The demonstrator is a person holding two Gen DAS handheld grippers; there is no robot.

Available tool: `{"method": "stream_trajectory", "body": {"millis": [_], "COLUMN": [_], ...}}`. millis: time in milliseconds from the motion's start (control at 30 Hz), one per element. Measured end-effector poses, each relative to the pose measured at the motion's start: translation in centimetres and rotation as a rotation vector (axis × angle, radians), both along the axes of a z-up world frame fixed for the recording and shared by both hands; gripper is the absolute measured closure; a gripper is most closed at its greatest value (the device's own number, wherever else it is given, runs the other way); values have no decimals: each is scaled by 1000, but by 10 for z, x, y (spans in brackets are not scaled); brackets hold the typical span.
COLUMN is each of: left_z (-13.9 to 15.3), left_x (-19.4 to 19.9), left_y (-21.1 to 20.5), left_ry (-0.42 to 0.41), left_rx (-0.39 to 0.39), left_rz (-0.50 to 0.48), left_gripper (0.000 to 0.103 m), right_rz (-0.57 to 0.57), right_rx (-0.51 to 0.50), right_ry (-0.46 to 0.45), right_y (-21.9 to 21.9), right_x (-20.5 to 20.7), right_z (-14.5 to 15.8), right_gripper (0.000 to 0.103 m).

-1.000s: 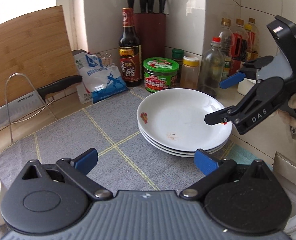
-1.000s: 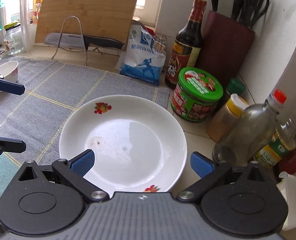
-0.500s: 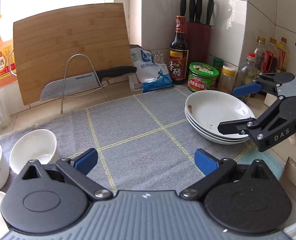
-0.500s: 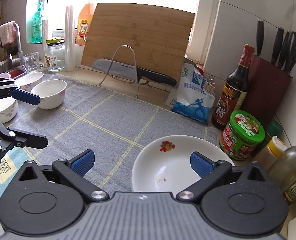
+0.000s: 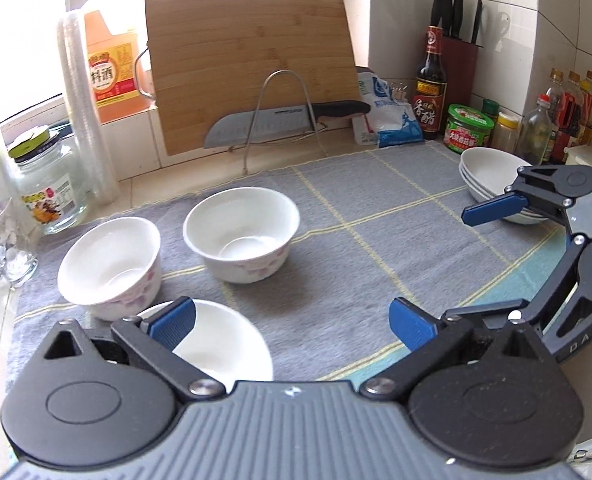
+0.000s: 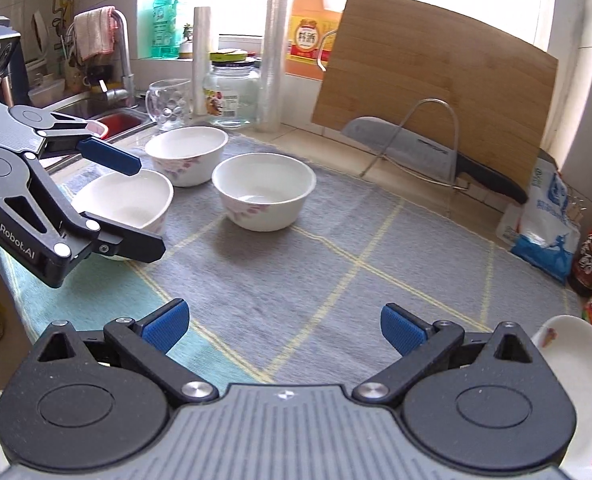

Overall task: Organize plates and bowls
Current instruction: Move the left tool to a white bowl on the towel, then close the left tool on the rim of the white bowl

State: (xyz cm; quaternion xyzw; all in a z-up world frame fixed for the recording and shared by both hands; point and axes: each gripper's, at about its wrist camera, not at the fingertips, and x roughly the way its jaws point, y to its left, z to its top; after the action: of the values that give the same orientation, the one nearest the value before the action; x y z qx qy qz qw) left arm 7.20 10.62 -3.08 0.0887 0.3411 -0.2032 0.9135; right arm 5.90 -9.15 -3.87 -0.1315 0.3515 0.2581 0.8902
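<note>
Three bowls (image 5: 241,236), roughly three stacked plates (image 5: 492,184), one knife (image 5: 284,118)

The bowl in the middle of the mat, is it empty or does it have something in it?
Empty. The middle bowl stands upright on the grey mat, and both wrist views show only its bare white inside.

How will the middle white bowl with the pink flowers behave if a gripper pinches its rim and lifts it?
The bowl looks like glazed ceramic, so probably stiff, slippery and chippable. It is empty, so likely moderately light. Lifted by one wall, it may tilt.
</note>
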Motion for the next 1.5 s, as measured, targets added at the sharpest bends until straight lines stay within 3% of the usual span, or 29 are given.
{"method": "stream_trajectory", "body": {"millis": [200,567,700,867,967,1167,1500], "left_z": [0,-23,-25,-26,-27,-26,-25], "left_x": [6,45,50,52,52,54,53], "left_y": [52,92,93,91,91,93,91], "left_ry": [0,140,159,183,195,212,224], "left_rx": [-4,-43,-38,-26,-23,-35,-39], "left_rz": [17,67,35,-7,-25,-44,-55], "left_gripper": [1,4,15,29,35,42,43], "right_rz": [52,175,215,256,263,273,267], "right_rx": [20,32,19,-4,0,-1,0], "right_ry": [29,59,45,44,35,34,41], "right_y": [63,119,134,144,145,147,147], "right_x": [3,13,12,12,11,14,14], "right_z": [-11,-35,-38,-39,-37,-37,-35], "right_gripper": [0,0,2,16,16,22,23]}}
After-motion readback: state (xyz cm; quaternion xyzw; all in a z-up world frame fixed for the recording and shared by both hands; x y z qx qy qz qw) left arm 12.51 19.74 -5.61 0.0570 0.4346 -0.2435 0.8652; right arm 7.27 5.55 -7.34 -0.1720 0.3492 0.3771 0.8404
